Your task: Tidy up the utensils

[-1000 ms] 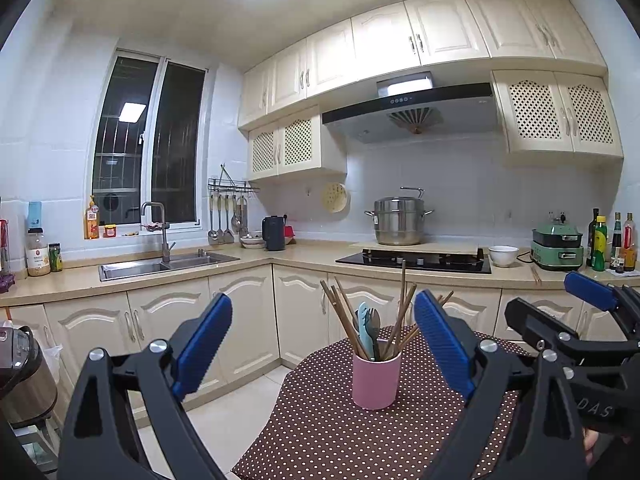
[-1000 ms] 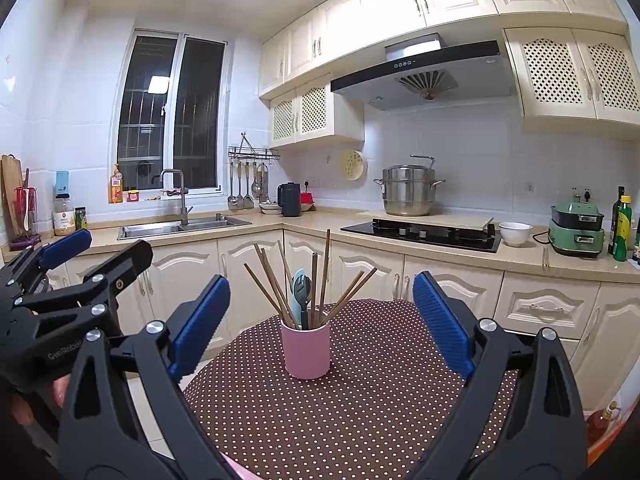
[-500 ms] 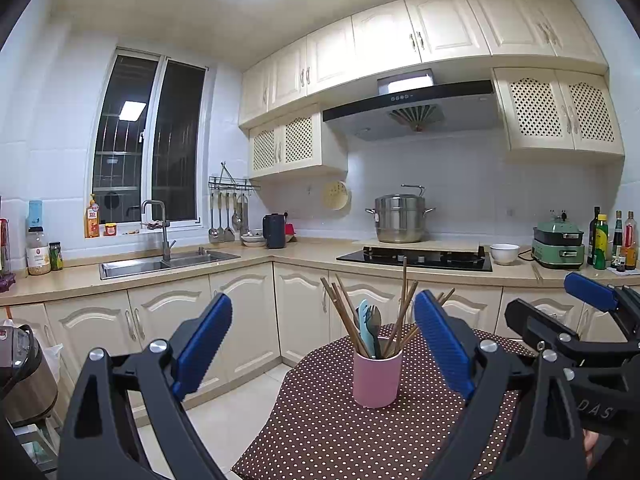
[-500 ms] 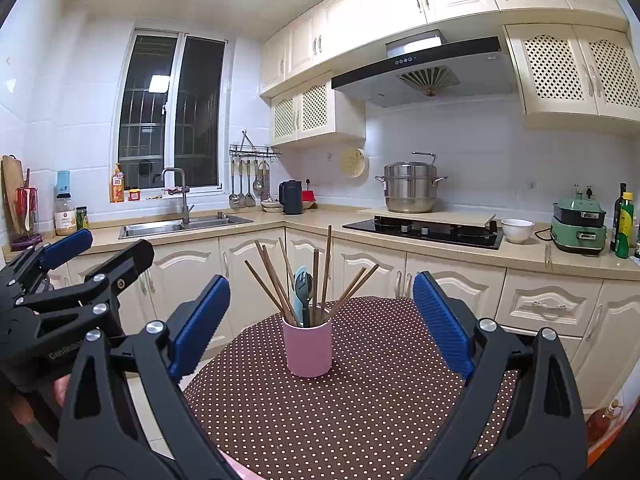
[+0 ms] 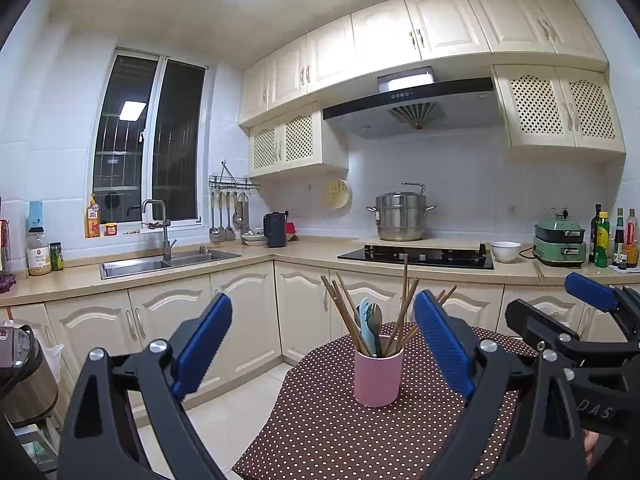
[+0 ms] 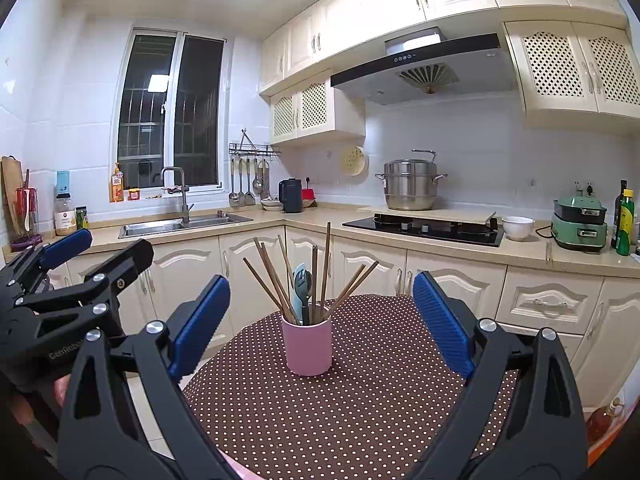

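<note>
Left wrist view: left gripper spread wide, nothing held, same as a second ago. Right gripper also wide and empty. Dead ahead between both sets of pads, pink cup upright on dotted tablecloth, chopsticks and spoons already inside. Basically zero change. Could be freshly tidied or about to get sorted, can't tell.

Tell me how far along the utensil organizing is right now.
Looks nearly done: chopsticks, a dark fork and a light blue utensil all stand in the pink cup. The left claw and right claw are open and hold nothing. No loose utensil shows on the dotted tablecloth.
</note>
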Motion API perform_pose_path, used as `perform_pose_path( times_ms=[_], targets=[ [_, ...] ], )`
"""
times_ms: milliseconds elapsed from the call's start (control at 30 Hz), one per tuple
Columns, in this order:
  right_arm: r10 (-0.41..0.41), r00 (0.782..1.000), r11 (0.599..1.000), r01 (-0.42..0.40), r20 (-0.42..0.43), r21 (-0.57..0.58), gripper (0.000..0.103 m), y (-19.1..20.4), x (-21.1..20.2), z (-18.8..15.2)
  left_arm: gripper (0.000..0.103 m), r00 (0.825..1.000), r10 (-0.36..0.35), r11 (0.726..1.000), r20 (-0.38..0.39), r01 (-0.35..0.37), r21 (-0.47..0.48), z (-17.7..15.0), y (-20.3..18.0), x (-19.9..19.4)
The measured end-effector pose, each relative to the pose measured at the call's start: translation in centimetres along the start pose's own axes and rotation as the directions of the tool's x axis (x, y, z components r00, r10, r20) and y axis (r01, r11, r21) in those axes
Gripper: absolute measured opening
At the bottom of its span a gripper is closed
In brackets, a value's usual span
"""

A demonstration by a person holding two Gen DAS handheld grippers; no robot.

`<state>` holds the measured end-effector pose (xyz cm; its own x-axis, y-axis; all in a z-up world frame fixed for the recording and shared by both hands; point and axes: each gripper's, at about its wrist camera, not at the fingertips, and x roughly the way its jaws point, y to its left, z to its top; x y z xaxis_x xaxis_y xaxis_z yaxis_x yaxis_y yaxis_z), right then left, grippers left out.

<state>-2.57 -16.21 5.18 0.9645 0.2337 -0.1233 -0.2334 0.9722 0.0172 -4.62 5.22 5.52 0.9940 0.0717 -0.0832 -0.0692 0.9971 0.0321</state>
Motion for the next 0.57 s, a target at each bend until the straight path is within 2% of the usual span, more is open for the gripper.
perform_pose_path(
  times_ms=[300,567],
  targets=[
    [-0.001,1.000,1.000,0.002,-0.009,0.009,0.091,-0.4,0.5,-0.2,0.091,1.000,0.000,1.000,-0.007,0.000,0.010,-0.3,0.1,0.9],
    [-0.003,0.999,1.000,0.004,-0.048,0.023,0.091,-1.0,2.0,-1.3,0.091,0.998,0.000,1.000,-0.069,0.001,0.015,-1.3,-0.2,2.9]
  ],
)
